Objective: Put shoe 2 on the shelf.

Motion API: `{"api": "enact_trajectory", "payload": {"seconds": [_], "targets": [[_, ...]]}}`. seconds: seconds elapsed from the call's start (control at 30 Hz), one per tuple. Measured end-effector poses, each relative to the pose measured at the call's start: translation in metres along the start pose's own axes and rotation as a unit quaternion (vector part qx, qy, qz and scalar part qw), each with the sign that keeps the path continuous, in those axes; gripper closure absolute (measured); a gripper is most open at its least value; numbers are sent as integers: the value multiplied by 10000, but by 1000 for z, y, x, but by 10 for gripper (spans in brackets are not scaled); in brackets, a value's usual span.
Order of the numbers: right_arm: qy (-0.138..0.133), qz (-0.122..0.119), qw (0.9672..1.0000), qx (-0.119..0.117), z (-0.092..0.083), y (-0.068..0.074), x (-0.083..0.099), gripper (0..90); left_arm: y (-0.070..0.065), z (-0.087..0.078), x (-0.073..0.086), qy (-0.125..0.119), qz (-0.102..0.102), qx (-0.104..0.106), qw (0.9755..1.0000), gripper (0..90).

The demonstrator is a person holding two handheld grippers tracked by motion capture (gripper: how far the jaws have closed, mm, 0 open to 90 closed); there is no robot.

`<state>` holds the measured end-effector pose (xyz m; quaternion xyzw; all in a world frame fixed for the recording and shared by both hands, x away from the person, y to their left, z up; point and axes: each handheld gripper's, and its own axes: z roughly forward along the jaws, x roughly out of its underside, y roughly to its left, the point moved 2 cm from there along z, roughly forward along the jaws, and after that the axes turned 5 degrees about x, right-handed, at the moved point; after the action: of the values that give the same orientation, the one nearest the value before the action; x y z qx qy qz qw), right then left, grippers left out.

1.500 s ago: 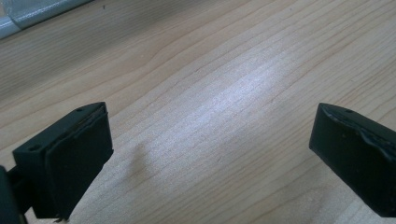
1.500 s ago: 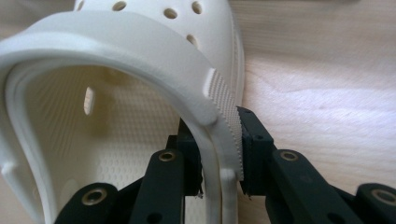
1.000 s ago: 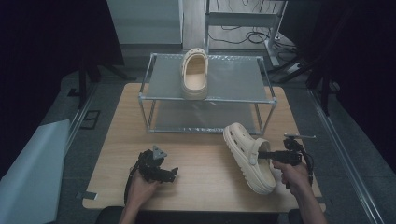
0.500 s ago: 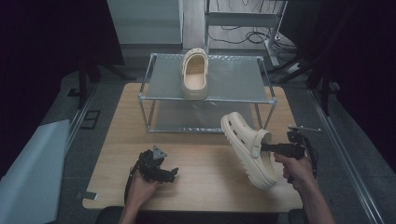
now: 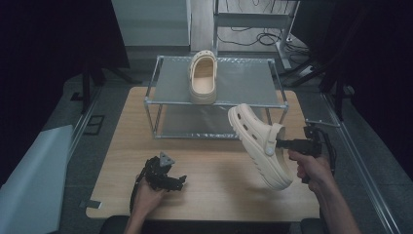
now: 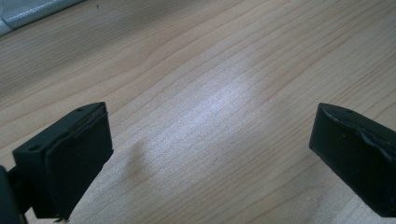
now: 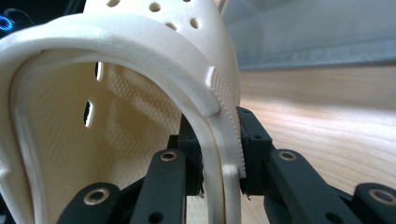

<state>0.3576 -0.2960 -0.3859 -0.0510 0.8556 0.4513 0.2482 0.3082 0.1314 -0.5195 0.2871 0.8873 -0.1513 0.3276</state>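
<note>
Clamping the side wall of a cream clog [image 7: 140, 107] between its two black jaws, the right gripper [image 5: 281, 144] holds that shoe tilted in the air above the right part of the wooden desk [image 5: 219, 170], toe toward the metal rack [image 5: 156, 92] and heel toward the person's right hand [image 5: 311, 168]. Over at the desk's near left, the left gripper [image 5: 163, 176] sits in the left hand [image 5: 146, 195] with its jaws spread wide over bare wood, nothing between them. A second cream clog [image 5: 202, 78] lies on the rack's top shelf, well apart from the held one.
</note>
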Motion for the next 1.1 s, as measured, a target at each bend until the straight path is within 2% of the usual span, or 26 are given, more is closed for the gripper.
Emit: {"api": "enact_trajectory", "payload": {"seconds": [0.2,0.47,0.73,0.87,1.1], "targets": [[-136,19,9999,-72,0,17,-16,750,0,0,0,-4,-40,47,10000,0],[-340,176,9992,-65,8,32,-48,751,1,0,1,7,-42,58,10000,0],[-456,470,9978,61,24,32,-77,750,1,0,1,3,-43,53,10000,0],[-612,646,9958,223,31,29,-93,750,2,0,1,-9,-57,58,10000,0],[-874,901,9903,588,47,30,-120,750,2,-1,1,-39,-64,77,9999,0]]}}
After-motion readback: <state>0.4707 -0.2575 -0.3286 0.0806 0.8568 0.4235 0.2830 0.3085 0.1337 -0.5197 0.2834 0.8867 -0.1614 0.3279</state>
